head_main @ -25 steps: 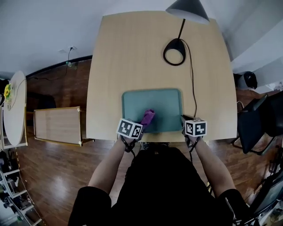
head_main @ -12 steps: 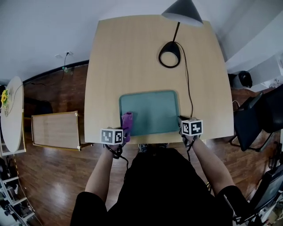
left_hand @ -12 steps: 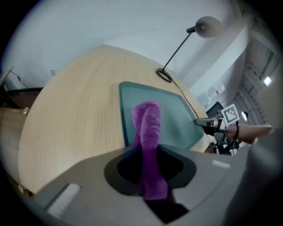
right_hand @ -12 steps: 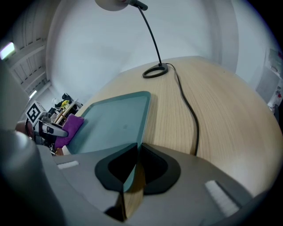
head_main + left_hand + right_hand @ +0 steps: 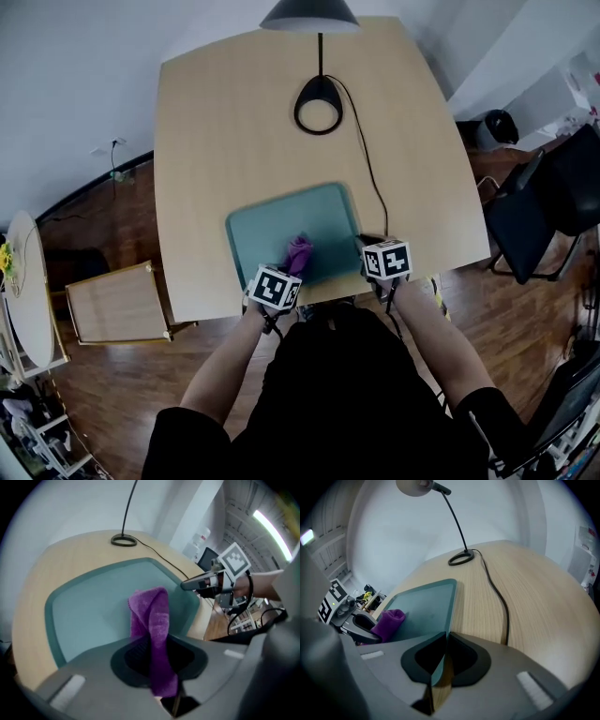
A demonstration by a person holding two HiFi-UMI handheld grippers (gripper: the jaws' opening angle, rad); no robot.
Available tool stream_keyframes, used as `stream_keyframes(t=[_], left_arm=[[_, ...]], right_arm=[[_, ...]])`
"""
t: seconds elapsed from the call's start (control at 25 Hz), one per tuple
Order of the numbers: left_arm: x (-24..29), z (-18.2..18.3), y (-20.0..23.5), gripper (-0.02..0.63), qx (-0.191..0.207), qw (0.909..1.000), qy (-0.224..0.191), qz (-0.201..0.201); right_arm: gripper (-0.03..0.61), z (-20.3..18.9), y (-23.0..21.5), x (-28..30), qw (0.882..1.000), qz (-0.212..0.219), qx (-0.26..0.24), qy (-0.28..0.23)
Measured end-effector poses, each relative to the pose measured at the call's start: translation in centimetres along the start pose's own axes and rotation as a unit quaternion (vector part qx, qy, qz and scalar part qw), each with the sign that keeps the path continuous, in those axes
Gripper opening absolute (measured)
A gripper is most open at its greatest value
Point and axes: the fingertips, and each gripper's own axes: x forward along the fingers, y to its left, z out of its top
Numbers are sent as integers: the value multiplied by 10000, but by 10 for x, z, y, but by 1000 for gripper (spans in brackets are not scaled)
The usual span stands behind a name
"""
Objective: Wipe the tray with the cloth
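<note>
Here, the left tongs [image 5: 158, 654] pinch the purple cloth [image 5: 151, 611], their jaws just tightened; it lies ahead of them on the teal tray [image 5: 89, 604]. The right tongs [image 5: 443, 658] clamp the tray's near corner on the tabletop [image 5: 534, 611].

Wooden table [image 5: 234, 141] bears tray [image 5: 272, 230] and lamp [image 5: 319, 86].

We count one table [image 5: 234, 122], and on it one tray [image 5: 267, 230], one cloth [image 5: 299, 253] and one lamp [image 5: 309, 13]. There are two grippers, the left gripper [image 5: 289, 270] and the right gripper [image 5: 363, 244]. At the left edge of the frame stands one small round table [image 5: 23, 281].
</note>
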Motion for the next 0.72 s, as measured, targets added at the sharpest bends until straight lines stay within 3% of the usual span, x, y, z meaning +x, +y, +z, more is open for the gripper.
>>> stream_keyframes(t=[0.28, 0.44, 0.52, 0.64, 0.72], left_arm=[[39, 44, -68, 106, 575, 9965, 134, -593], [56, 60, -87, 106, 1140, 9925, 120, -428], [60, 61, -90, 104, 1734, 9843, 189, -277], [61, 56, -91, 103, 2788, 9593, 423, -183], [61, 59, -85, 103, 3209, 9456, 528, -81]], right_arm=[[25, 1, 1, -1, 9998, 102, 143, -85], [25, 1, 3, -2, 9998, 125, 134, -118], [25, 0, 4, -2, 9998, 119, 121, -126], [25, -2, 7, -1, 9998, 159, 102, -107], [25, -3, 7, -2, 9997, 210, 92, -94]])
